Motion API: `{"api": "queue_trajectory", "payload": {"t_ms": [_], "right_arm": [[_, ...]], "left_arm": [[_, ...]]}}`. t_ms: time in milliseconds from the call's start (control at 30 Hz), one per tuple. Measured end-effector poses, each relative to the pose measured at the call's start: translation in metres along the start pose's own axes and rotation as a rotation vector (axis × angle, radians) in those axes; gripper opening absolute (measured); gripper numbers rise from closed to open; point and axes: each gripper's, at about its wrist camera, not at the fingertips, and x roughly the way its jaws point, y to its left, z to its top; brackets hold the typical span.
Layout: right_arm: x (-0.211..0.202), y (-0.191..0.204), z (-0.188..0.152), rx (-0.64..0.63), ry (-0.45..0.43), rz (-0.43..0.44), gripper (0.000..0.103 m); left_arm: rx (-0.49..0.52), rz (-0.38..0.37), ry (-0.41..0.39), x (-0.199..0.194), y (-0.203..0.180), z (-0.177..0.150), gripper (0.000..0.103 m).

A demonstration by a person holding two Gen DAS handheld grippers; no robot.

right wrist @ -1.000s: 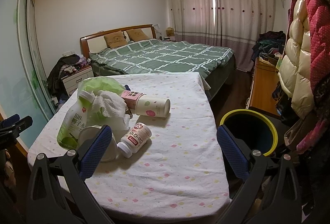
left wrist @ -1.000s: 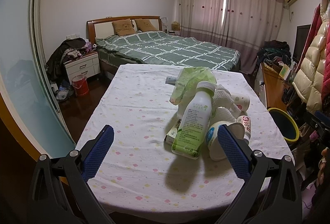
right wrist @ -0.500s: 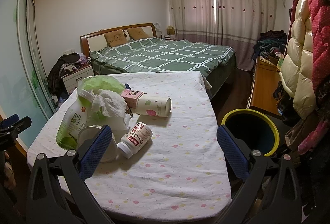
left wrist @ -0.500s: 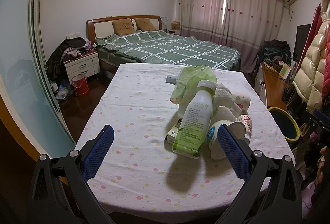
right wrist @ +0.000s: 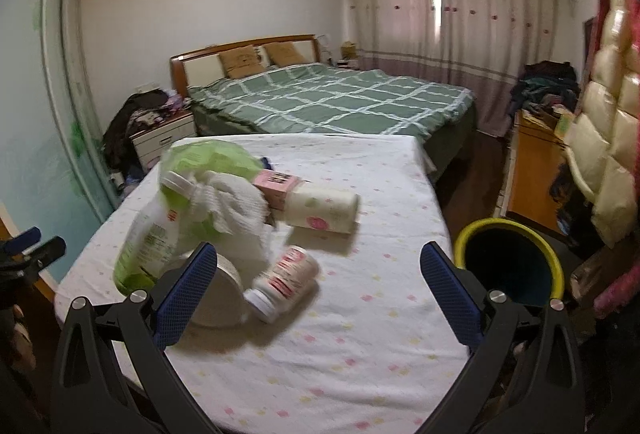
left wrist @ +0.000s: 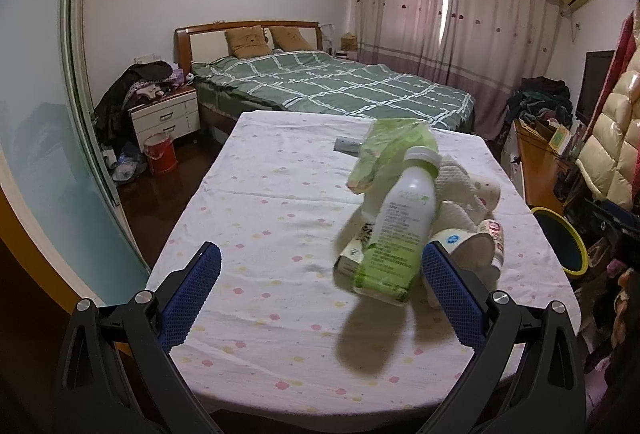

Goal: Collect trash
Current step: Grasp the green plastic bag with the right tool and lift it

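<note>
Both tongs, the left gripper (left wrist: 320, 298) and right gripper (right wrist: 316, 294), hang released and empty before the trash pile, where the small loose bottle (right wrist: 286, 276) nearest the yellow-rimmed bin (right wrist: 512, 230) looks the cleanest first pick.

1. I see a table (left wrist: 256, 218) covered by a white cloth with small pink and yellow spots.
2. A heap of rubbish lies on its right half: a green-and-white bottle (left wrist: 394, 234), a green plastic bag (left wrist: 390, 150), a crumpled white tissue (right wrist: 232, 210).
3. A pink carton (right wrist: 276, 183), a white tube (right wrist: 324, 208), a small jar (right wrist: 286, 274) and a paper bowl (right wrist: 218, 294) lie there too.
</note>
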Motion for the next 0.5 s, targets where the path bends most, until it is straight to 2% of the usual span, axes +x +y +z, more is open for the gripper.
{"api": "queue_trajectory", "payload": {"t_ms": [333, 500], "right_arm": [[0.063, 0.069, 0.058, -0.079, 0.039, 0.179, 0.097], [0.105, 0.105, 0.082, -0.095, 0.062, 0.187, 0.097]], "left_arm": [[-0.032, 0.019, 0.027, 0.022, 0.022, 0.003, 0.099], [-0.039, 0.017, 0.045, 0.032, 0.028, 0.005, 0.099]]}}
